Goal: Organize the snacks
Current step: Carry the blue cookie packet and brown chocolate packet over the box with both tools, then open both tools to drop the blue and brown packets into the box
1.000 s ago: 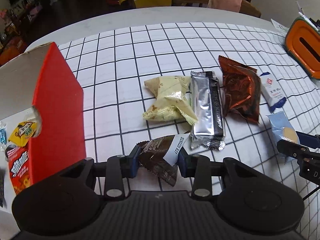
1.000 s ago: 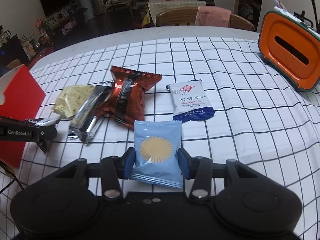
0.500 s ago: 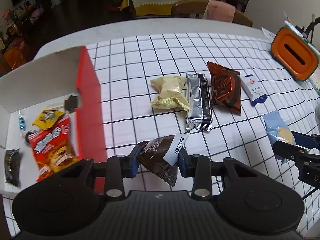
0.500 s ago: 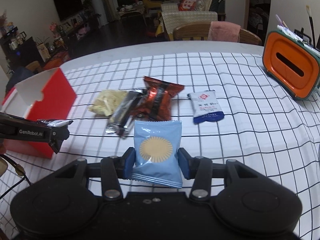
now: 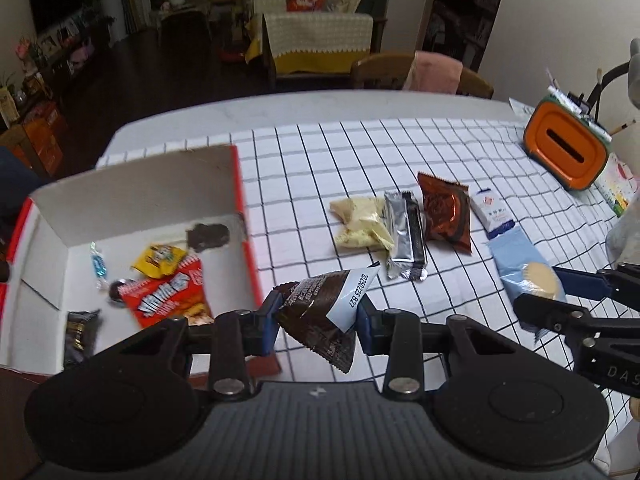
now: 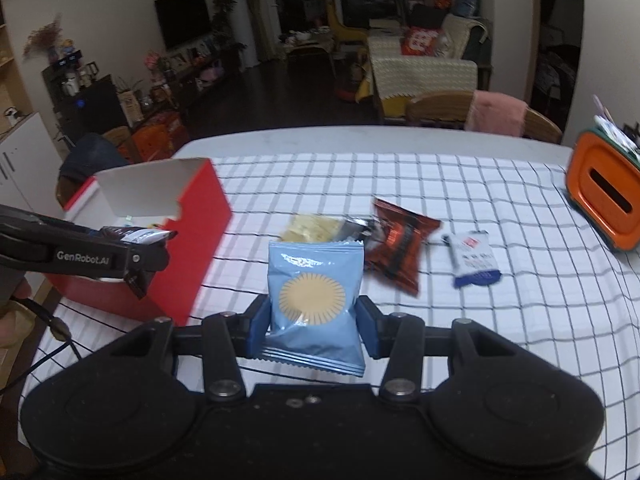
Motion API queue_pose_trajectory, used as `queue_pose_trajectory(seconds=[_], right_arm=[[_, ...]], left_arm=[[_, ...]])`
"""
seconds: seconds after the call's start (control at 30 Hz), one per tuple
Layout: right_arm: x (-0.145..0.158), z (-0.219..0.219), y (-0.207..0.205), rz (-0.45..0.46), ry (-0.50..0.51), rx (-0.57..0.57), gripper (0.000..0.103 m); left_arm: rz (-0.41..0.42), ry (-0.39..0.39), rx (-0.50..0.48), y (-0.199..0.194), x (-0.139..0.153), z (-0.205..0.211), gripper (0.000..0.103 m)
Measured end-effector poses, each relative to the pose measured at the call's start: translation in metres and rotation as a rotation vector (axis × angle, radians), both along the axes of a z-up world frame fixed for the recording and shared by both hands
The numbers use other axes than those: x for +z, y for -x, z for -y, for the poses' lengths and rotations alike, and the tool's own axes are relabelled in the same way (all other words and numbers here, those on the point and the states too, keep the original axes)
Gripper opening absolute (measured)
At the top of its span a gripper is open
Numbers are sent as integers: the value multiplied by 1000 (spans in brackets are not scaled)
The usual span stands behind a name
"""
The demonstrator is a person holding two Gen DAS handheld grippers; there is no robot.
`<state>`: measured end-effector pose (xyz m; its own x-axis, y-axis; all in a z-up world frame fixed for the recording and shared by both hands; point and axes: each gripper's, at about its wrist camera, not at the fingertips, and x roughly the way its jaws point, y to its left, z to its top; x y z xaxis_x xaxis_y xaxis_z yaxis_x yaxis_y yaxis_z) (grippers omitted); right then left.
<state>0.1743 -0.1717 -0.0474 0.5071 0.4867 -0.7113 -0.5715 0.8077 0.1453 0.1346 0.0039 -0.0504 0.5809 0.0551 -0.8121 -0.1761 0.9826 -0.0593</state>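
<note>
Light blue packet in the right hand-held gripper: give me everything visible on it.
The light blue packet is a glossy, pillow-style foil wrapper with a round tan sunburst printed on its front and crimped seals at top and bottom. It stands roughly upright, pinched at both side edges by the blue pads of the right hand-held gripper, clear of the checked tablecloth. The lower half is slightly creased. In the left wrist view it shows edge-on and slanted. Nothing else touches it.

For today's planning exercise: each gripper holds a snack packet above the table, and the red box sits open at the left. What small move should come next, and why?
Probably carry the left gripper, shut on the brown packet, leftward over the open red box and release. The box already holds snacks, and it lies nearest that gripper. The right gripper, holding the blue packet, can follow.
</note>
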Motion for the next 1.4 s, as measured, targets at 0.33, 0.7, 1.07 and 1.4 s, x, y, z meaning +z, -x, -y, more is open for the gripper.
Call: queue_pose_trajectory(seconds=[0.33, 0.7, 1.07, 1.4], right_arm=[[19, -64, 16, 41, -12, 69, 45], [20, -139, 19, 58, 8, 111, 45], [-2, -213, 19, 47, 58, 177, 45], [-33, -264, 6, 4, 135, 188, 45]], left_arm=[[42, -23, 15, 20, 18, -41, 37], [45, -45, 58, 42, 19, -106, 37], [-2, -82, 128, 47, -1, -170, 38], [-82, -78, 166, 32, -31, -217, 38]])
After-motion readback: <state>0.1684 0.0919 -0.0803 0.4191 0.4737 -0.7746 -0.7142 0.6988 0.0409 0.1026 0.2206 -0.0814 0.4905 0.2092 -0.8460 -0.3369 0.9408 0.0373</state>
